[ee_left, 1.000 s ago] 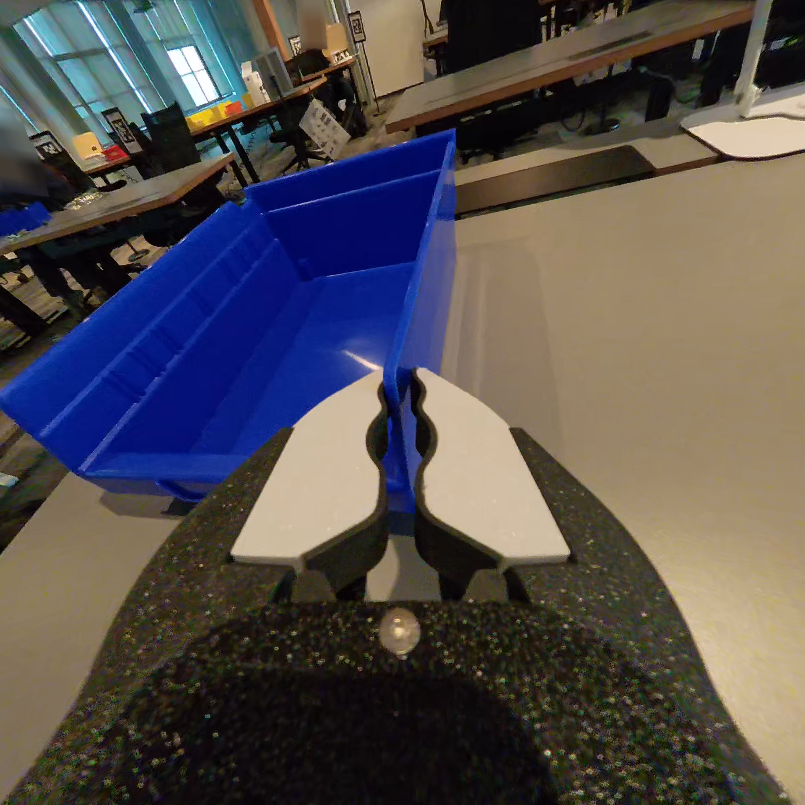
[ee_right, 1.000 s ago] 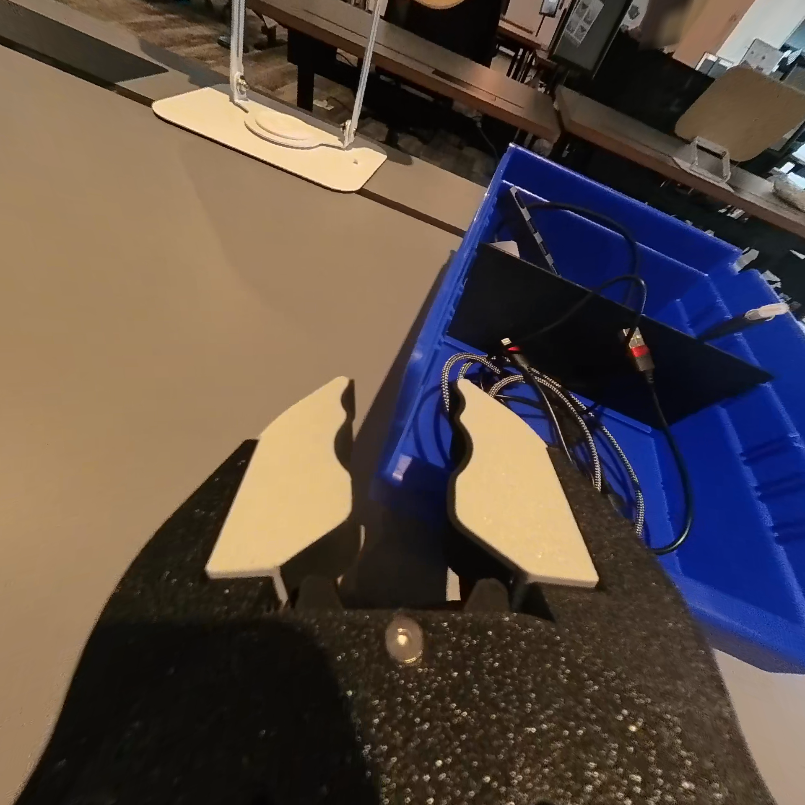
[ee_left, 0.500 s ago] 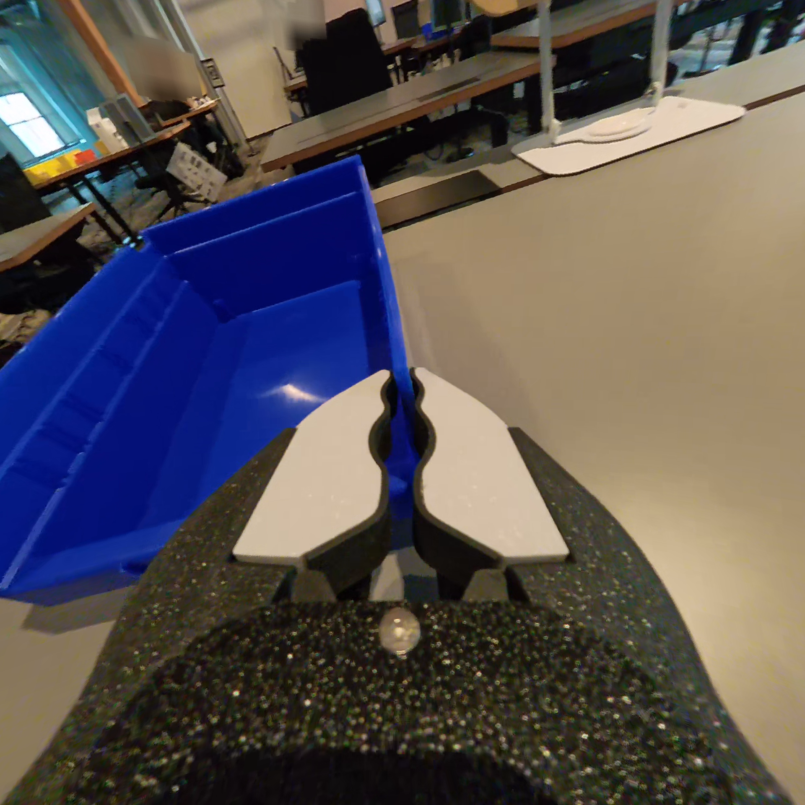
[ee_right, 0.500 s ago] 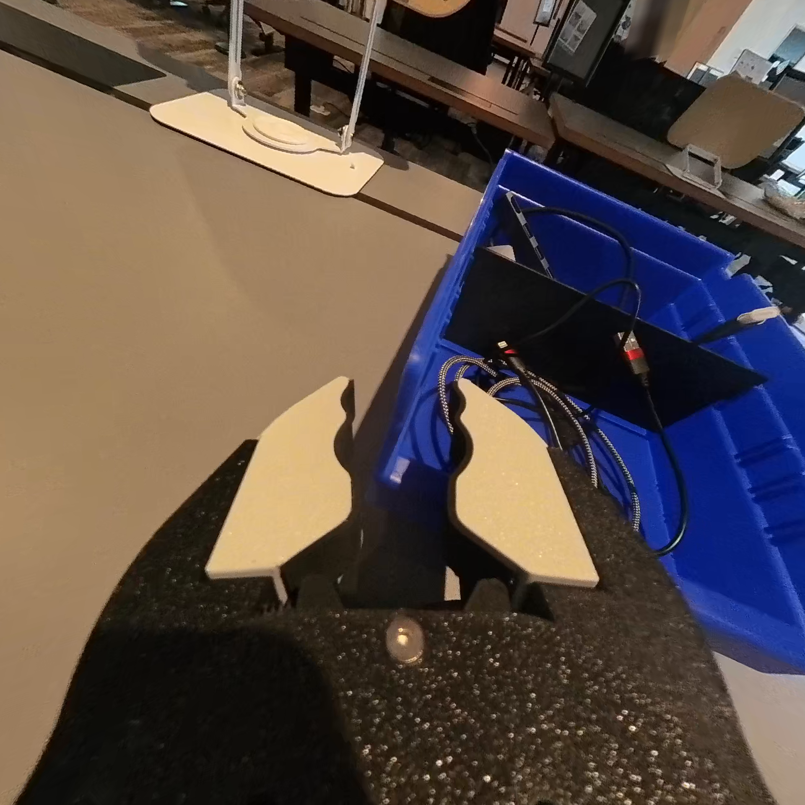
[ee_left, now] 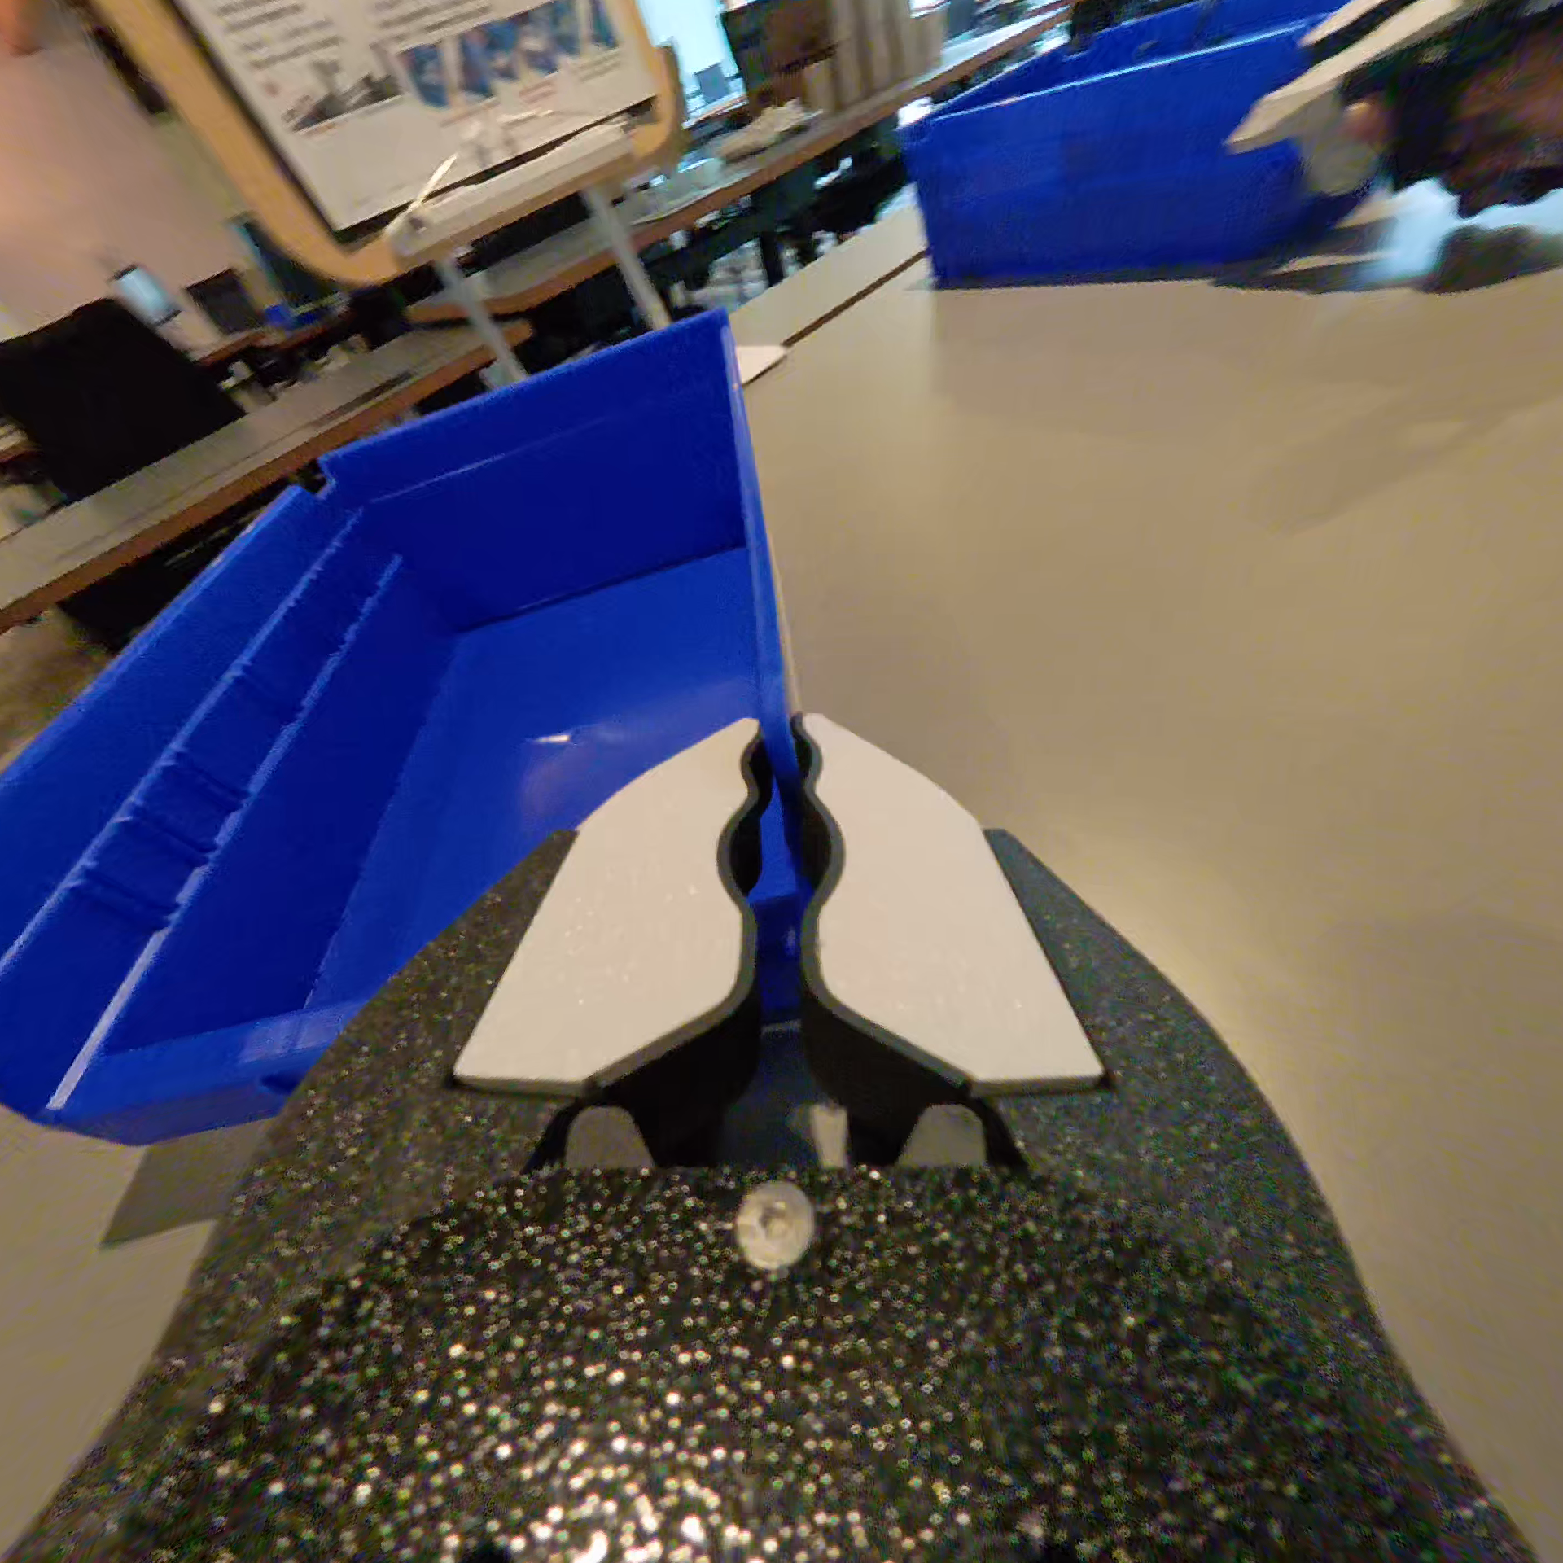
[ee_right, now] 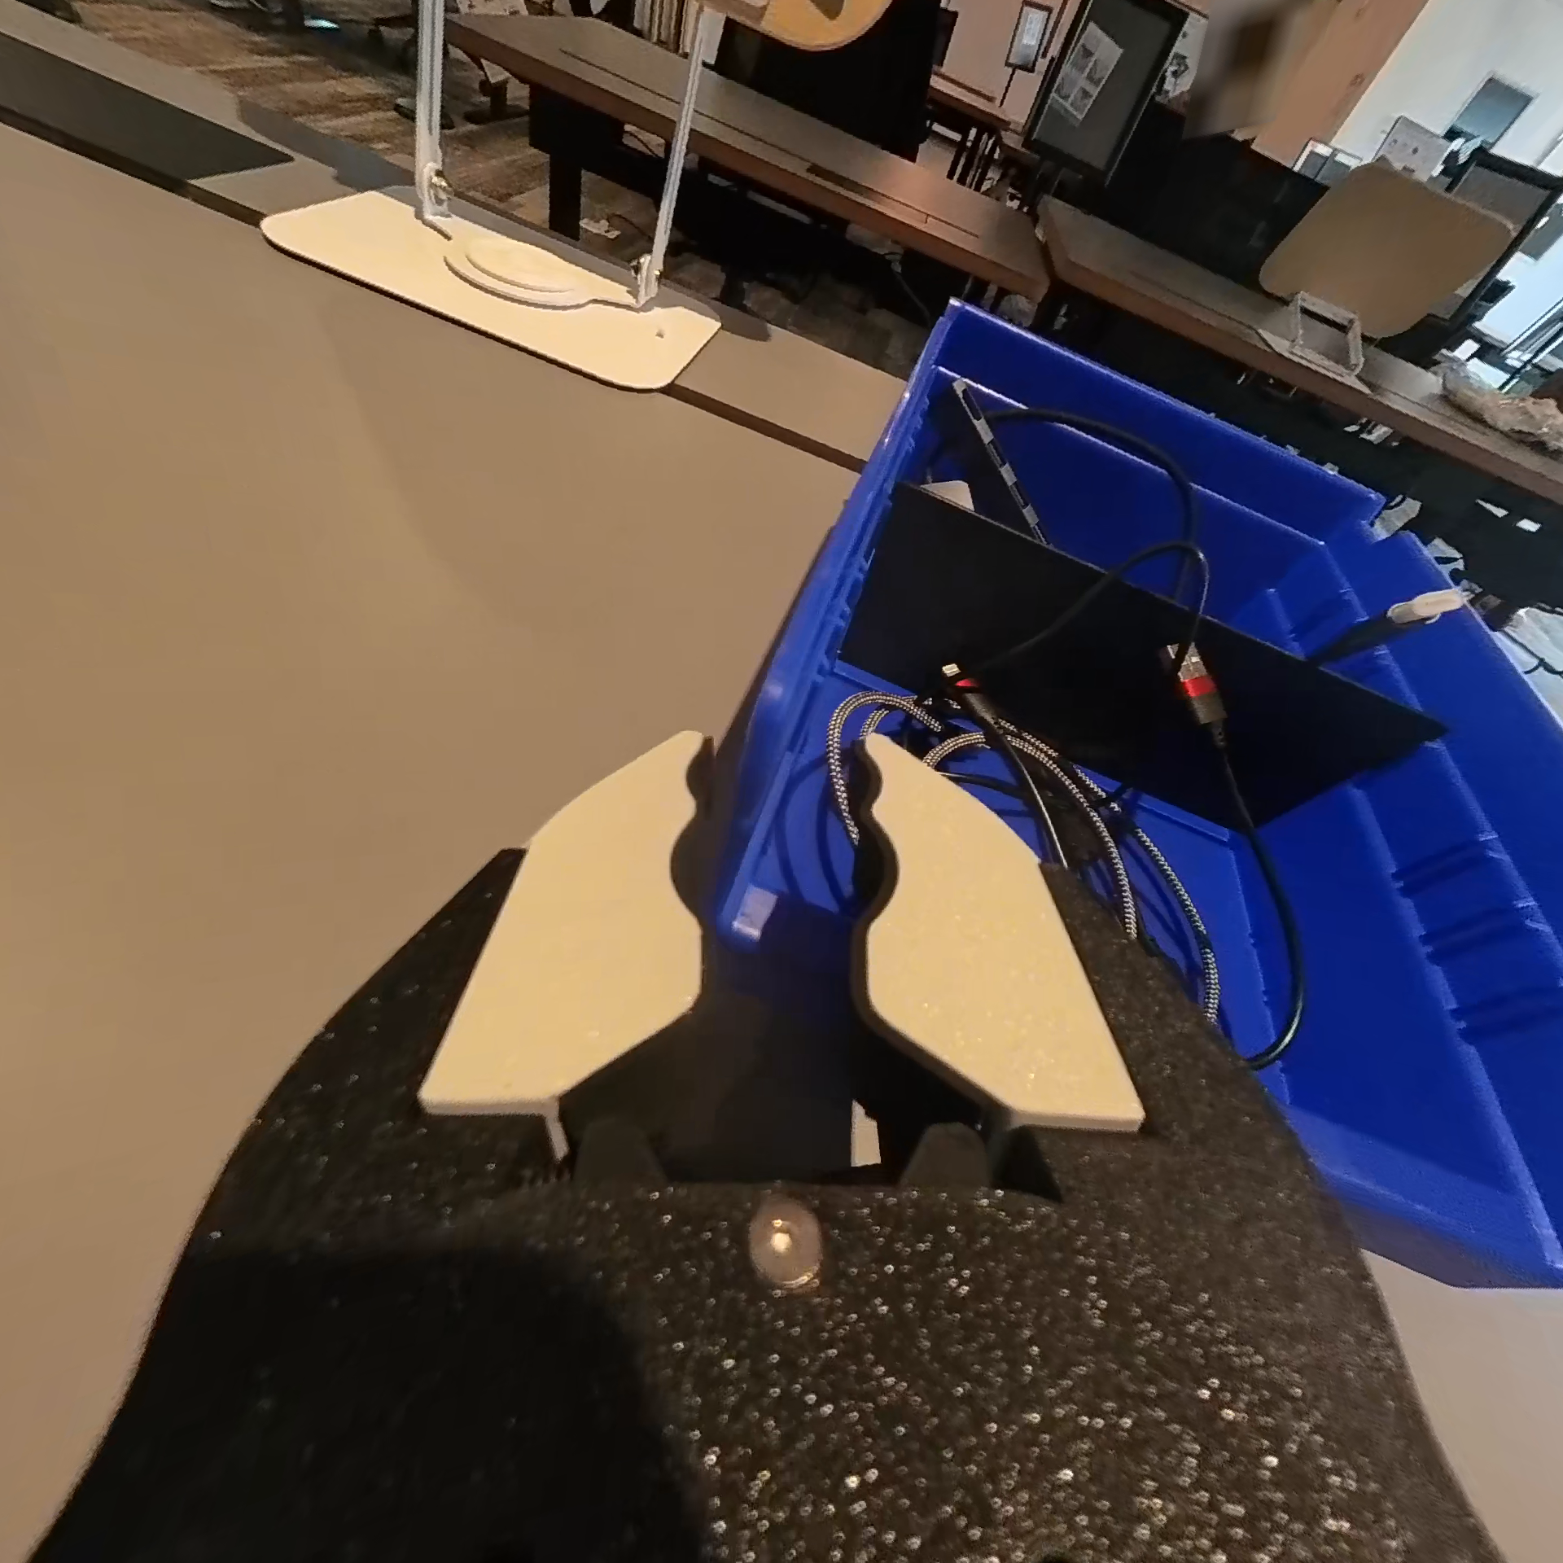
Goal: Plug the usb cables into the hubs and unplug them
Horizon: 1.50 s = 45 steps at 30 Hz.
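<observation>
On table: left tongs (ee_left: 782,744) clamped on empty bin wall (ee_left: 744,507), swung rightward since second ago. Right tongs (ee_right: 782,761) open astride second bin (ee_right: 1395,973) rim; cables (ee_right: 1099,812) inside, unplugged.

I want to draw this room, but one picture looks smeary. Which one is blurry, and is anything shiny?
Left wrist view: the far blue bin and top right corner are smeared; a small glare spot shines on the near empty bin. Right wrist view: sharp, cables clear, a dark shadow at the bottom.
</observation>
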Each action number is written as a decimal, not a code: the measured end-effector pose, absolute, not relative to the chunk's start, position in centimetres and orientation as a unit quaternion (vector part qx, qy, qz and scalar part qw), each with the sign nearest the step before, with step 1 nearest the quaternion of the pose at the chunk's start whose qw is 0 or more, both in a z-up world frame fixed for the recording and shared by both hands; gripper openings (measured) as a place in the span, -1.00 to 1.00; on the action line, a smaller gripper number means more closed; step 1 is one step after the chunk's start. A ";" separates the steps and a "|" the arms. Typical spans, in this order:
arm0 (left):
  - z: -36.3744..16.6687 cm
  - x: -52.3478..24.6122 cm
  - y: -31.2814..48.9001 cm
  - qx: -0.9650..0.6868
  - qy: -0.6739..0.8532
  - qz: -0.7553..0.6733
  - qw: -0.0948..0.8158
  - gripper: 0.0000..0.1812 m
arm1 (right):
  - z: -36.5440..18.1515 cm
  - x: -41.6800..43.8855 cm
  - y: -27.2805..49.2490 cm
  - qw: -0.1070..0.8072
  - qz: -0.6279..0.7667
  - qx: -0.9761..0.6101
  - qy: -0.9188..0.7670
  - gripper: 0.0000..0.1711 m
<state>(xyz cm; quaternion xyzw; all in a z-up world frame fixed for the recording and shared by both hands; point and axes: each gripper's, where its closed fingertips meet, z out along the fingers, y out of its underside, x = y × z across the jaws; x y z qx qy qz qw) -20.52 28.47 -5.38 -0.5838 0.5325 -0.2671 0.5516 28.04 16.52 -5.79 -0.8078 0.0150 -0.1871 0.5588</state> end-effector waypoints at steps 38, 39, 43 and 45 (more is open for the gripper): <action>-5.0 -19.0 12.7 -0.312 0.720 -0.494 0.374 -0.97 | -6.2 28.0 17.4 0.538 -0.190 -0.820 -0.027 -0.87; -5.0 -19.0 12.7 -0.312 0.720 -0.495 0.373 -0.97 | -6.2 27.9 17.4 0.541 -0.186 -0.820 -0.034 -0.87; -5.0 -19.1 12.5 -0.310 0.722 -0.496 0.369 -0.97 | -6.1 26.8 17.8 0.553 -0.159 -0.814 -0.070 -0.88; -5.0 -19.1 12.5 -0.310 0.722 -0.497 0.369 -0.96 | -6.1 25.7 18.1 0.561 -0.144 -0.810 -0.097 -0.89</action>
